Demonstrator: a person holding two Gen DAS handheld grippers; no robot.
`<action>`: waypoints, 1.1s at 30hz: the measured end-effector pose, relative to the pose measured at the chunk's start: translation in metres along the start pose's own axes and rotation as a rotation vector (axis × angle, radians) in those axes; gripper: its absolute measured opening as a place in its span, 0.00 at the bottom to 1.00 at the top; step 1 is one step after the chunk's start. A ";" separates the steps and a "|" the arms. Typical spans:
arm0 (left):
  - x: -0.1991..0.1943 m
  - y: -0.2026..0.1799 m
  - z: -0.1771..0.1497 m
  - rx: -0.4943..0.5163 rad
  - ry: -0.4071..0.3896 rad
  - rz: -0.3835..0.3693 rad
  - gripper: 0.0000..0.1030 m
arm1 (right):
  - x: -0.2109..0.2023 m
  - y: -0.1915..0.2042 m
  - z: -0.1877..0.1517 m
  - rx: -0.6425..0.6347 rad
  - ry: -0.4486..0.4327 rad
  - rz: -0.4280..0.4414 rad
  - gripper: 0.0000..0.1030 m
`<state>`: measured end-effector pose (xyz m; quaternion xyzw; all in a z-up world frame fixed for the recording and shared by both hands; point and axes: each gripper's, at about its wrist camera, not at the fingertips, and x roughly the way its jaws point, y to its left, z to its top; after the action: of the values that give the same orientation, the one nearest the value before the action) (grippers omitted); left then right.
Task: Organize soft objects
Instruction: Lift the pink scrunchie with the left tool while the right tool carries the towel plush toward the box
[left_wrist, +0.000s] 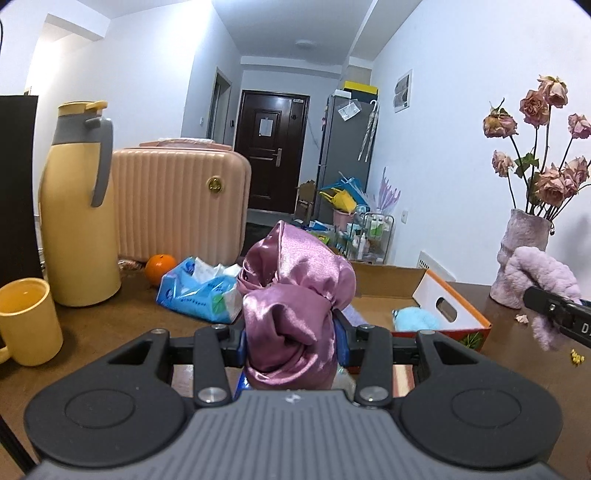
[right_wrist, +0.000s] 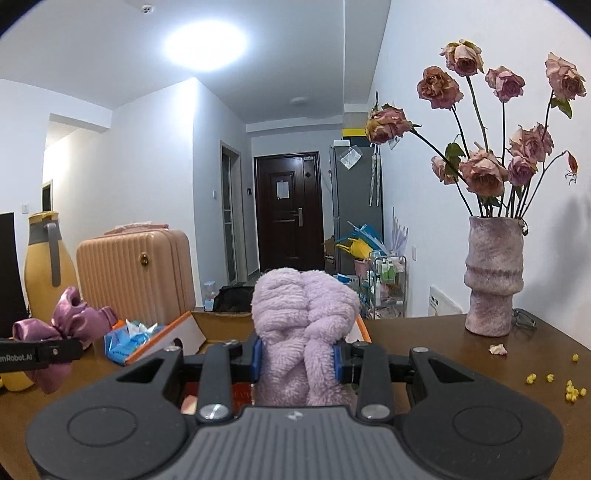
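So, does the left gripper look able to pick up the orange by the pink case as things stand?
Probably not yet. The left gripper is shut on the satin scrunchie, so its fingers are full. The orange also sits behind the blue tissue pack, beside the yellow jug.

Each claw (left_wrist: 291, 347) (right_wrist: 295, 360) is black with blue pads (right_wrist: 256, 360), silver screws, a ribbed grey housing; white lettering marks one arm.

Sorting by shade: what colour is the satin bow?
Shiny mauve-pink satin bow, clearest in the left wrist view.
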<state>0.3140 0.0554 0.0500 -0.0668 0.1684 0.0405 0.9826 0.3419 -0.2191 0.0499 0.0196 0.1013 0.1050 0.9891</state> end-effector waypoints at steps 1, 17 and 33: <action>0.002 -0.002 0.002 0.000 -0.003 -0.002 0.41 | 0.002 0.001 0.001 0.001 -0.002 -0.001 0.32; 0.034 -0.018 0.028 -0.013 -0.029 -0.014 0.41 | 0.046 0.012 0.013 -0.008 0.003 0.002 0.32; 0.075 -0.015 0.041 -0.014 -0.015 0.021 0.41 | 0.088 0.009 0.029 0.015 0.005 0.004 0.32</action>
<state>0.3995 0.0512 0.0646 -0.0718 0.1612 0.0524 0.9829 0.4300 -0.1921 0.0613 0.0272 0.1047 0.1065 0.9884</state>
